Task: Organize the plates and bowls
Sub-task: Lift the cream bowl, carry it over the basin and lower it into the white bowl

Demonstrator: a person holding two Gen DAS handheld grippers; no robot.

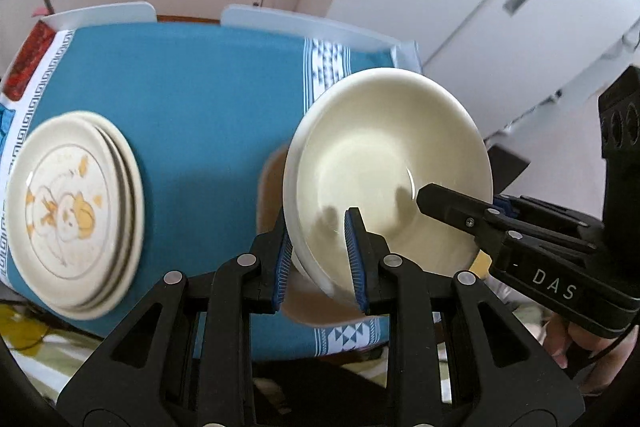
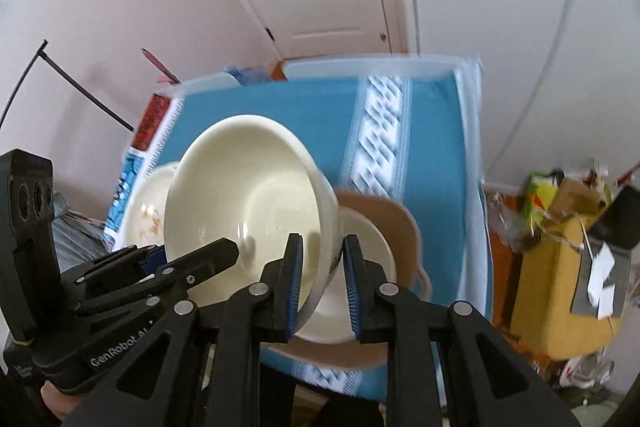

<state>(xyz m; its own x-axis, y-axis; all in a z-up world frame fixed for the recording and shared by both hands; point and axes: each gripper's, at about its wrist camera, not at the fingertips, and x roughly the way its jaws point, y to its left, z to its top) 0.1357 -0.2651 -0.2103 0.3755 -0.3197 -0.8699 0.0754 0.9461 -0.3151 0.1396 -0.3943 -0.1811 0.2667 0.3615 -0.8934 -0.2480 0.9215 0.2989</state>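
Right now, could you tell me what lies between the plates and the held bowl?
Only bare blue tablecloth between the plates and the bowl, per the left wrist view.

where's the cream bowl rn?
Cream bowl is off the blue tablecloth, its rim pinched by both the left gripper and right gripper, above a tan dish, right of the plate stack.

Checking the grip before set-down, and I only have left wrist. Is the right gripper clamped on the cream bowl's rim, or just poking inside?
Observer: Clamped. The right gripper has the cream bowl wall between its pads, one finger inside and one outside.
Operator: What's the brown thing under it?
Observer: A brown dish. A second cream bowl looks nested in it.
Operator: Anything off to the right?
Observer: A yellow cardboard box with clutter, past the blue tablecloth edge.
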